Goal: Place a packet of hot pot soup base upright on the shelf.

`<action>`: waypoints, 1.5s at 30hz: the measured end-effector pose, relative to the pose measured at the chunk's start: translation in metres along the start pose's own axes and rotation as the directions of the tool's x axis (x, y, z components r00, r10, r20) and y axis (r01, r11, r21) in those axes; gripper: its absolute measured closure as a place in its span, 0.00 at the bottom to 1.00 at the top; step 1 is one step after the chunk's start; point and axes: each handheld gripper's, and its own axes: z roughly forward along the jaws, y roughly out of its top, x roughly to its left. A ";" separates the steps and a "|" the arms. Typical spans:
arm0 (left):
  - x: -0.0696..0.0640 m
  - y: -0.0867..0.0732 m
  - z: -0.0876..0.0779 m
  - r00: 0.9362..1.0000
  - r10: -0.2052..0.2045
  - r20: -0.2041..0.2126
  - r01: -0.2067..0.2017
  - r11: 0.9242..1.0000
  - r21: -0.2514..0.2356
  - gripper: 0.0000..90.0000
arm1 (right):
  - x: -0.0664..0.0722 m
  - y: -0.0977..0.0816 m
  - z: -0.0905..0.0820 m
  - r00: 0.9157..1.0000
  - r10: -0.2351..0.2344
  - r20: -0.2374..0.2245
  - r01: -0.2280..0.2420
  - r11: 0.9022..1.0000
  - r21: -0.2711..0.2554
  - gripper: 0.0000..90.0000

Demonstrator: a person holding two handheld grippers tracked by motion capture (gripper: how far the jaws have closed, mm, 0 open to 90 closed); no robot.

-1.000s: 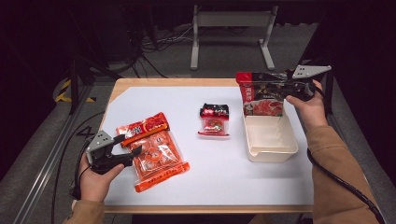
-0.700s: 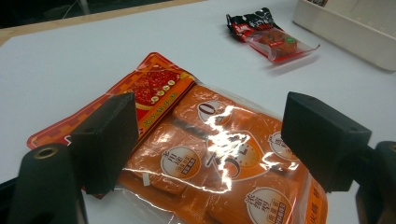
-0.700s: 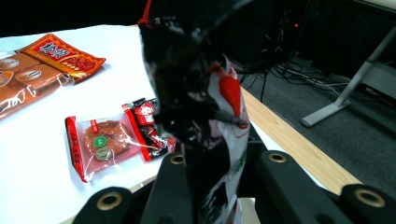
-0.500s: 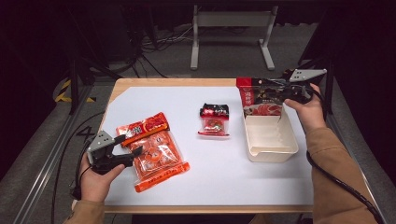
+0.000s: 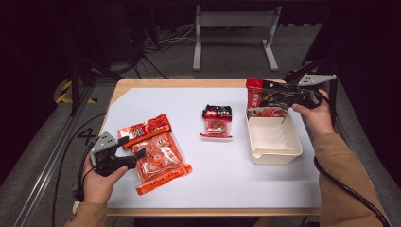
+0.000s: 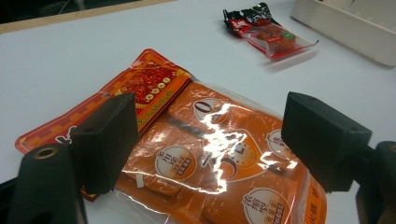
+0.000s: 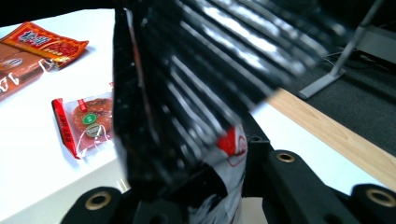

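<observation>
High view looks down over table; tool views sit low, close; all share small snack packet.

Setting was a lab or recording studio, not a home. Dark, unlit room with grey carpeted floor. Wooden-edged desk covered by a plain white sheet. Loose black cables trailed across the floor behind. A grey metal stand stood beyond the desk. Yellow-and-black hazard tape marked the floor at left.
</observation>
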 end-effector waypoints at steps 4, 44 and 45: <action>-0.001 0.001 0.002 1.000 -0.003 0.006 0.003 1.000 0.001 0.22 | -0.001 -0.004 -0.001 0.999 0.033 0.015 -0.033 0.999 0.005 0.85; 0.002 0.009 0.017 0.999 0.001 0.052 -0.002 1.000 0.009 0.22 | 0.044 0.051 -0.056 0.994 0.036 0.106 -0.009 0.970 -0.245 0.35; 0.002 0.009 0.017 0.999 0.002 0.051 -0.002 1.000 0.009 0.22 | 0.046 0.052 -0.057 0.994 0.035 0.106 -0.008 0.969 -0.247 0.35</action>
